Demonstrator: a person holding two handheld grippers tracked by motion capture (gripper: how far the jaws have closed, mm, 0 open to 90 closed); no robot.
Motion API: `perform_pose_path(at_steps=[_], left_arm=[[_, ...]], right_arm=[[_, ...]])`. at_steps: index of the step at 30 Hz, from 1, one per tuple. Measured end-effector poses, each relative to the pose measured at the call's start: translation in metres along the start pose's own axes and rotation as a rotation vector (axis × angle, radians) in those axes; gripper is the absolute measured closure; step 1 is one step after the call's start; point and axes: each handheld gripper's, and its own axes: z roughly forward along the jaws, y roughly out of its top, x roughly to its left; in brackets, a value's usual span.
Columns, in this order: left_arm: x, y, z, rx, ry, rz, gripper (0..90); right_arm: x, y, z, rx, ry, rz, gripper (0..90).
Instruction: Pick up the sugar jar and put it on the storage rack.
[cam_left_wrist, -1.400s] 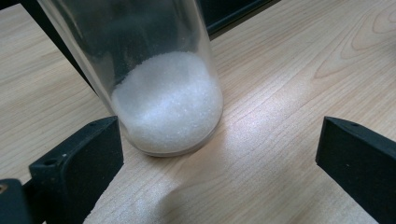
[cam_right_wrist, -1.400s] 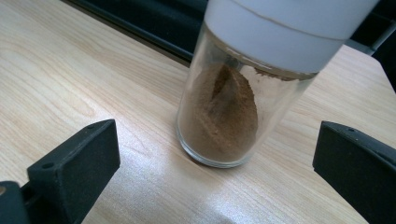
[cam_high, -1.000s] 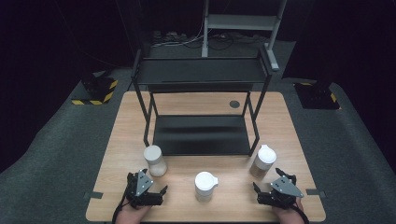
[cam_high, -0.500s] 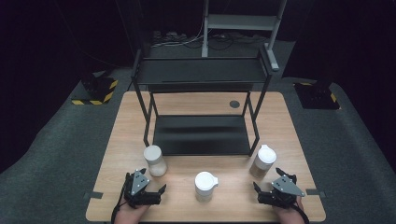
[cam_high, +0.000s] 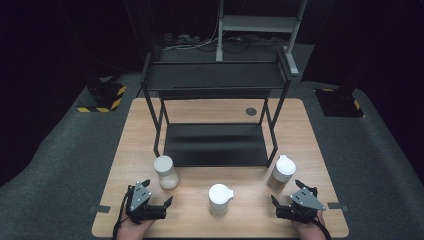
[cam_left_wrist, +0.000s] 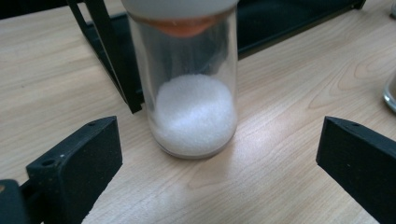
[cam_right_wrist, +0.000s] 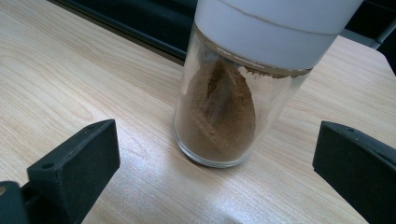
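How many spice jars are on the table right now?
3: a jar of white granules before the left claw, a white-lidded jar front centre, and a jar of brown powder before the right claw.

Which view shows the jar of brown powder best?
The right gripper view: the jar of brown powder stands close up between the open fingers, its glass, powder and white lid plain. The high view shows it small, beside the black shelf's right leg.
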Motion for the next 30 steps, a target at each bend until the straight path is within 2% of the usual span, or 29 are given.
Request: perform_pose_path(at_steps=[2,9,22,30], left_arm=[[0.001,0.002,-0.003,-0.011,0.001,-0.002,0.4],[-0.001,0.008,-0.01,-0.035,0.019,0.034,0.5],[-0.003,0.022,-0.02,-0.08,0.021,0.04,0.4],[-0.006,0.03,-0.02,-0.082,0.016,0.049,0.3]], right_arm=[[0.0,0.0,0.0,0.0,0.0,0.005,0.0],[-0.001,0.0,0.0,0.0,0.002,0.009,0.0],[-0.001,0.0,0.0,0.002,0.003,0.008,0.0],[0.0,0.0,0.0,0.002,0.004,0.001,0.0]])
